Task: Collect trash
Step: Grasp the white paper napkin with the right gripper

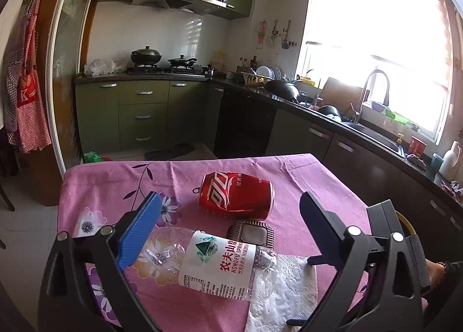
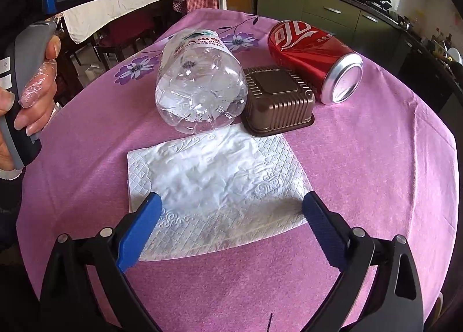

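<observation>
A: Right tongs (image 2: 231, 213) spread wide over the napkin (image 2: 214, 184), nothing gripped. Left tongs (image 1: 228, 216) open too, above the bottle (image 1: 208, 262).

B: Napkin flat on the bench (image 2: 376, 158), touching bottle and brown tray (image 2: 277, 100). Better to pinch one free edge, then lift clear.
</observation>
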Motion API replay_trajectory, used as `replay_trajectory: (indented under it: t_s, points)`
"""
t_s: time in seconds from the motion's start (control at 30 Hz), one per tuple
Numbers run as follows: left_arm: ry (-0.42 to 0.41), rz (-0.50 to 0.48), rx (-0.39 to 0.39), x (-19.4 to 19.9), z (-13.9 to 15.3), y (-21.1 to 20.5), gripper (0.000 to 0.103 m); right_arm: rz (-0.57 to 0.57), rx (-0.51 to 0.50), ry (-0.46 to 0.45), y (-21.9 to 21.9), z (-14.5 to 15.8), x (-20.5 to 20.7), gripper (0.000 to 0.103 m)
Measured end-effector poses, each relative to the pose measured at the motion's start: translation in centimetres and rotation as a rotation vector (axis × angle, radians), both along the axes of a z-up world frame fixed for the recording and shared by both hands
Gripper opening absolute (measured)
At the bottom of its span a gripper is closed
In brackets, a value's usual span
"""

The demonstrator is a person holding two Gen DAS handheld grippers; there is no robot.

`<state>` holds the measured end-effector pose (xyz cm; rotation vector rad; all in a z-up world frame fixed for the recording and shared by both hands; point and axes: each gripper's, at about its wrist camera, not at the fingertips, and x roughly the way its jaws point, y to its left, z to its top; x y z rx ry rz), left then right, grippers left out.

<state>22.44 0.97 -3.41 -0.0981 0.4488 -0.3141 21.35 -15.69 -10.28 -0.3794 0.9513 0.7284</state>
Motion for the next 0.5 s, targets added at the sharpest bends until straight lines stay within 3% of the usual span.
replay_trajectory:
  t_s: [0.17, 0.27, 0.37, 0.43, 0.5]
  points:
    - [0.007, 0.006, -0.022, 0.1, -0.1, 0.4, 0.092, 0.007, 0.005, -0.006, 0.3, 0.2, -0.7, 0.087]
    - [0.013, 0.009, -0.034, 0.2, -0.2, 0.6, 0.092, 0.021, 0.009, -0.004, 0.6, 0.6, -1.2, 0.066]
    - [0.012, 0.01, -0.034, 0.2, -0.2, 0.6, 0.092, 0.023, 0.016, 0.0, 0.9, 0.9, -1.3, 0.037]
    - [0.013, 0.007, -0.035, 0.2, -0.2, 0.6, 0.092, 0.025, 0.037, 0.015, 0.9, 1.0, -1.3, 0.008]
    - [0.012, 0.006, -0.033, 0.2, -0.3, 0.7, 0.092, 0.019, 0.052, 0.015, 0.8, 1.0, -1.6, 0.005]
